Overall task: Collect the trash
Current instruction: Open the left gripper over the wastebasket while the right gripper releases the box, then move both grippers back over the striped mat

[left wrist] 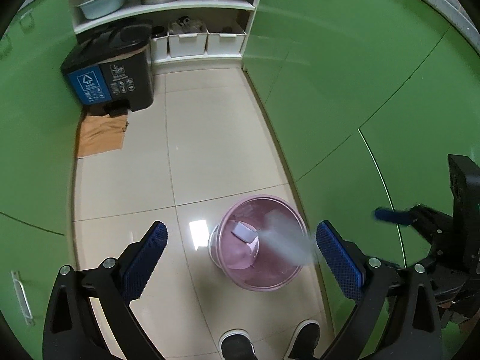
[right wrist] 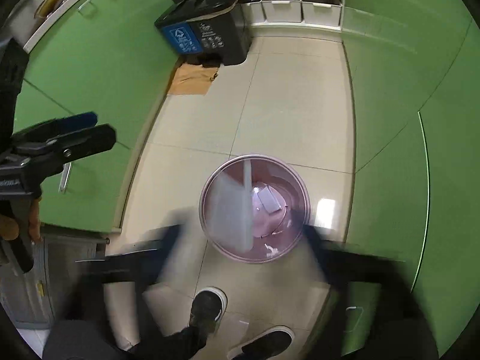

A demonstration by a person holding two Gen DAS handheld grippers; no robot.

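Pink bin [right wrist: 255,210]: round, open-topped, on the tile floor below and ahead of both jaws. Falling item [right wrist: 231,210]: pale, whitish, blurred, over the bin mouth, free of the pads. Left gripper [left wrist: 240,240]: spread, empty. Right gripper [right wrist: 240,240]: blurred, spread wide, released.

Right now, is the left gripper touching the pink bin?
Apart. The right wrist view shows the left gripper far left of the pink bin, with cabinet and floor between them.
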